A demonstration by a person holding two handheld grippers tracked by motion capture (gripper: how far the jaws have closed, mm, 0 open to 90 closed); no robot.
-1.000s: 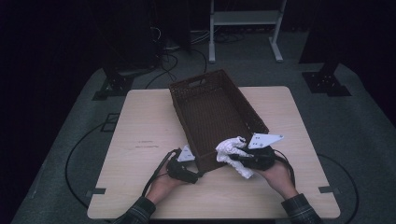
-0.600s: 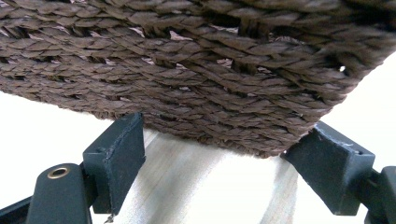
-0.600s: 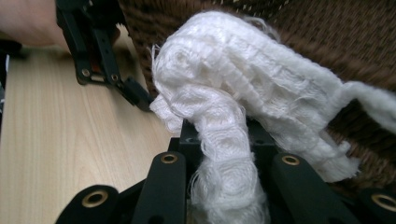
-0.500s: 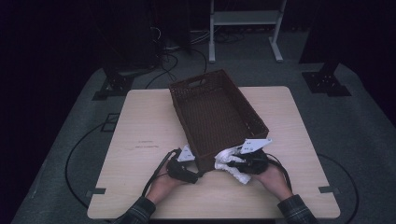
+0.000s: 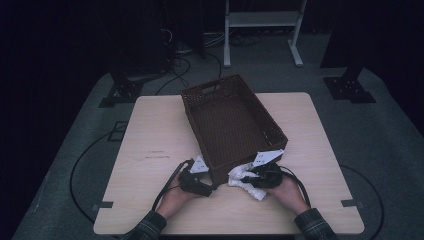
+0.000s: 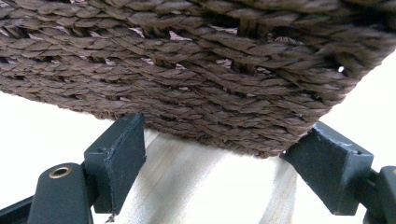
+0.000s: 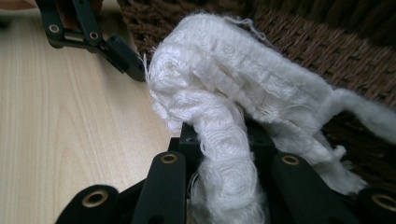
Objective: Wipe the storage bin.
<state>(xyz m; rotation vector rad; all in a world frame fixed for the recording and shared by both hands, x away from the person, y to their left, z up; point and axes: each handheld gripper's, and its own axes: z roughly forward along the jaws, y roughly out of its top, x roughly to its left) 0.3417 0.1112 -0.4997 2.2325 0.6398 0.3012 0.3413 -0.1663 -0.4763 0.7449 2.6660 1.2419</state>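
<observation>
Cloth [image 5: 246,179] seemingly against basket [image 5: 232,120]

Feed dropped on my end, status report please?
Left hand-held gripper open at basket corner. Right hand-held gripper shut on white cloth, beside basket wall. Nothing in the way.

A pale wooden tabletop [image 5: 150,130] is filling the lower middle of the high view, sitting on grey floor [image 5: 75,125]. A brown woven basket [image 5: 230,120] is standing on it, running slantwise from upper centre toward the near edge. A white cloth [image 5: 245,179] is lying crumpled on the wood just beside the basket's near right corner. Faint dark marks [image 5: 156,154] are showing left of the basket. Black tape tabs [image 5: 102,206] are sticking at the near corners.
</observation>
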